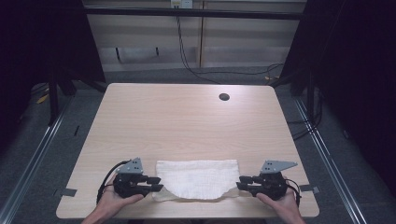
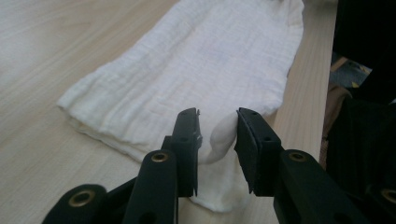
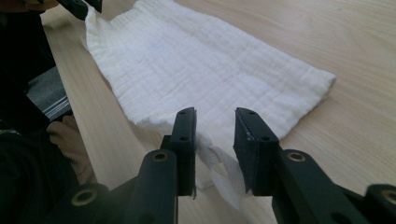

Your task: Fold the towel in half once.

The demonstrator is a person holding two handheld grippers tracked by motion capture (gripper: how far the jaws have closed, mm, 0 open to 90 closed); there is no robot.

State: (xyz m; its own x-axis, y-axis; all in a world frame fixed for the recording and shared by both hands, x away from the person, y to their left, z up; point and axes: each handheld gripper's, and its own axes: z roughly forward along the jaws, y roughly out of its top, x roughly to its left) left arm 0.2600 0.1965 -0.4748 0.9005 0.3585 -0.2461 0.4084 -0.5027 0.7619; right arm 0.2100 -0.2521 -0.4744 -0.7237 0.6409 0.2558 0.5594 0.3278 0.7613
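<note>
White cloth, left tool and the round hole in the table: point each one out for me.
white cloth (image 1: 198, 177), high view, middle of its top layer.
left tool (image 1: 158, 183), high view, midway between its tips.
round hole (image 1: 224, 97), high view, its dark centre.

tabletop (image 1: 187, 121): pale wood grain, rounded corners
cable hole (image 1: 224, 97): dark, round, far right of the tabletop
floor (image 1: 56, 154): grey carpet on both sides
cables (image 1: 187, 56): black, hanging at the far wall

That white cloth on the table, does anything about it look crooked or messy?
Slightly. The white cloth lies flat, but its near edge is uneven, with both near corners bunched up between the open left gripper and right gripper.
</note>
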